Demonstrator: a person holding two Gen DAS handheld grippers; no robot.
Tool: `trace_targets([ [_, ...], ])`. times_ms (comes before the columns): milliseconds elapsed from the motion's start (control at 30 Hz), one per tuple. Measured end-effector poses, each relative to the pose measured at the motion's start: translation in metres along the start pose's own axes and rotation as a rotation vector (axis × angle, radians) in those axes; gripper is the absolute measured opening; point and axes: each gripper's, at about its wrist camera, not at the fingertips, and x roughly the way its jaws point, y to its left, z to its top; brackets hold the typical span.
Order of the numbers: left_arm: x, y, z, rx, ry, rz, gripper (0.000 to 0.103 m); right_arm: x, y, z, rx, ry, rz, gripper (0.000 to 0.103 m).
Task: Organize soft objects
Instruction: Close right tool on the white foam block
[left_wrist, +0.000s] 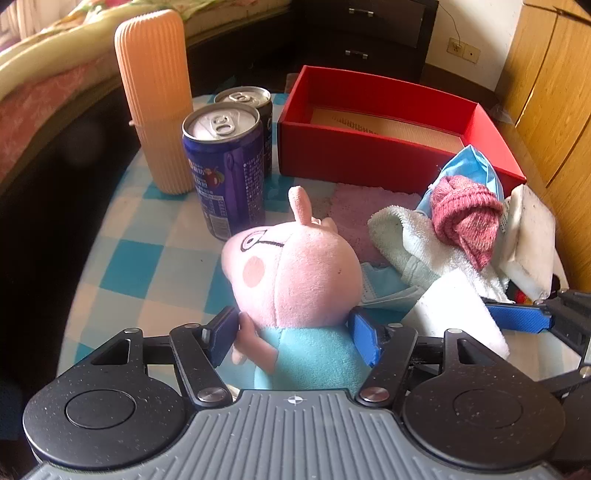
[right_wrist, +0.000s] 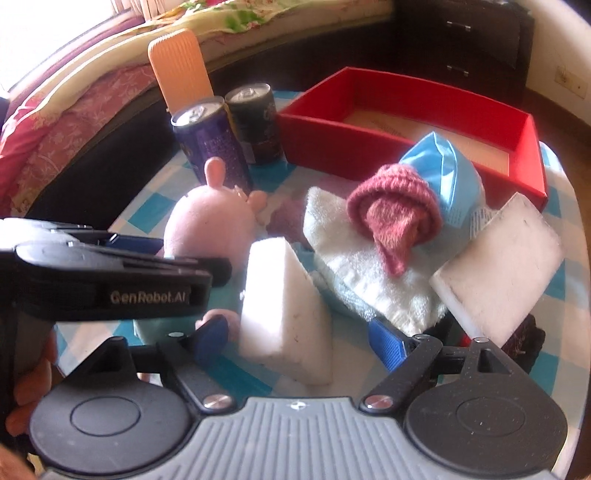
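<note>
I count two cans, two white foam blocks, one pink-headed, teal-bodied plush pig between my left claw's wide jaws, right claw wide around a block.

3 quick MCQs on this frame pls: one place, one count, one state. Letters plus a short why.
1. Where does the pink rolled sock lie?
A. in the red box
B. on the white towel
C. on a can

2. How many drink cans stand beside the red box?
A. one
B. two
C. three

3. What is in the red box?
A. the pig plush
B. the blue mask
C. no soft object yet

Key:
1 B: the sock rests on the white towel, in front of the box.
2 B: a purple can and a dark can behind it.
3 C: only the box's tan floor shows; the pig plush sits outside, between the left gripper jaws.
</note>
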Motion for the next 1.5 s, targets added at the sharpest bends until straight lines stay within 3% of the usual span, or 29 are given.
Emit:
trace_targets([
  [33, -0.001, -0.001, 0.0, 0.01, -0.003, 0.004, 0.066, 0.001, -0.001, 0.001, 0.003, 0.011, 0.006, 0.062],
  [67, -0.002, -0.002, -0.001, 0.02, -0.008, 0.009, 0.067, 0.001, -0.003, 0.001, 0.008, 0.023, 0.016, 0.053],
  [100, -0.003, -0.002, -0.002, 0.027, -0.015, 0.015, 0.067, 0.002, -0.004, 0.001, 0.01, 0.037, 0.026, 0.031],
  [133, -0.004, -0.002, -0.002, 0.031, -0.019, 0.021, 0.068, 0.004, -0.005, 0.001, 0.017, 0.054, 0.035, 0.023],
  [167, -0.005, -0.002, -0.003, 0.036, -0.019, 0.021, 0.071, 0.006, -0.007, 0.0, 0.028, 0.07, 0.042, 0.022],
  [233, -0.005, -0.001, -0.004, 0.039, -0.014, 0.011, 0.074, 0.008, -0.007, -0.002, 0.034, 0.083, 0.027, 0.022],
  [333, -0.006, -0.002, -0.007, 0.059, -0.012, 0.011, 0.081, 0.008, -0.005, -0.003, 0.022, 0.083, 0.005, 0.036],
  [400, -0.007, -0.004, -0.008, 0.071, -0.012, 0.016, 0.081, 0.006, -0.003, -0.002, 0.016, 0.084, -0.006, 0.059],
  [800, -0.018, -0.006, -0.011, 0.125, -0.055, 0.029, 0.09, -0.006, 0.002, -0.004, -0.027, 0.062, -0.046, 0.06],
  [1500, -0.029, 0.002, -0.011, 0.14, -0.077, 0.056, 0.093, -0.01, -0.004, -0.006, -0.025, 0.039, -0.117, 0.063],
])
